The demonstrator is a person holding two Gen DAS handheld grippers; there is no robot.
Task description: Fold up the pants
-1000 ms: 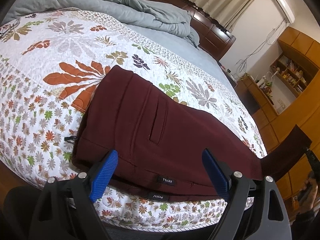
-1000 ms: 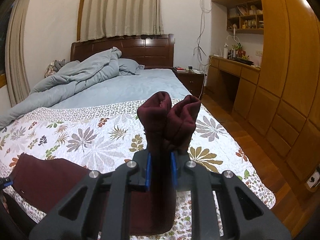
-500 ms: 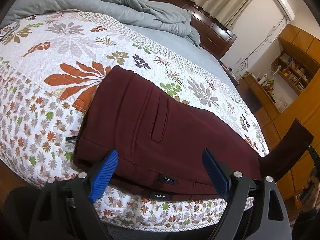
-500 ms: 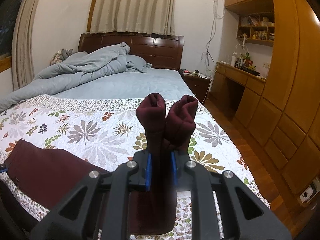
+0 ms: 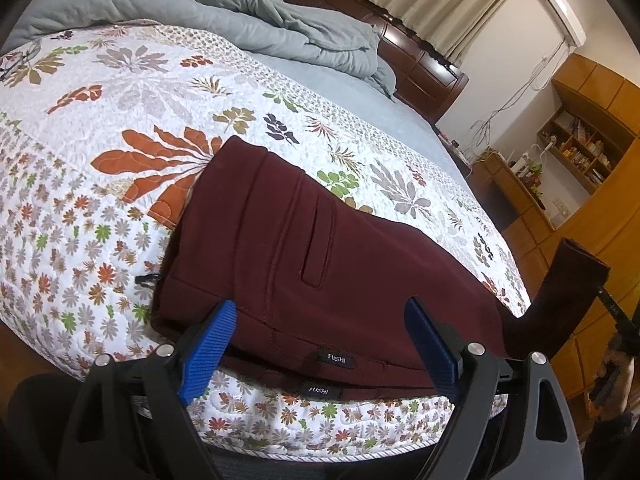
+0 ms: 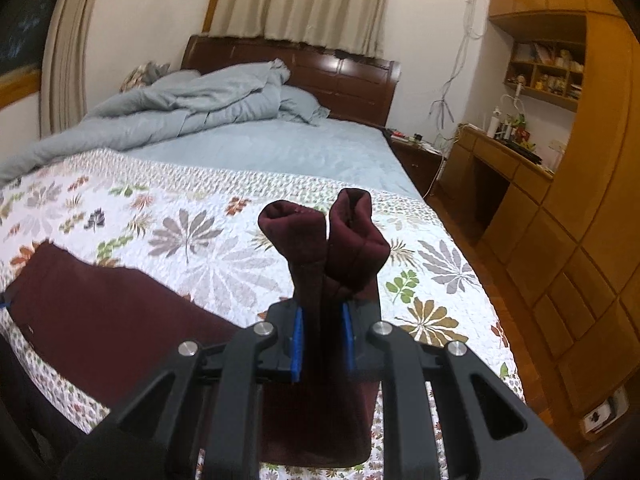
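Maroon pants (image 5: 304, 256) lie flat on the flowered quilt (image 5: 120, 128), waist end at the bed's near edge with two small labels showing. My left gripper (image 5: 320, 340) is open, its blue pads on either side of the waistband, holding nothing. My right gripper (image 6: 322, 340) is shut on the two leg cuffs (image 6: 324, 248), which stand bunched up above its pads. The legs hang lifted off the bed's right end; this raised end also shows in the left wrist view (image 5: 568, 288). The waist part shows at the lower left of the right wrist view (image 6: 104, 320).
A rumpled grey duvet (image 6: 180, 108) and a dark wooden headboard (image 6: 320, 76) lie at the far end of the bed. A wooden desk and shelves (image 6: 520, 152) stand along the right wall, with wooden floor (image 6: 480, 248) beside the bed.
My right gripper has lifted the leg cuffs higher and drawn closer over the bed. My left gripper has barely moved and stays open at the waistband.
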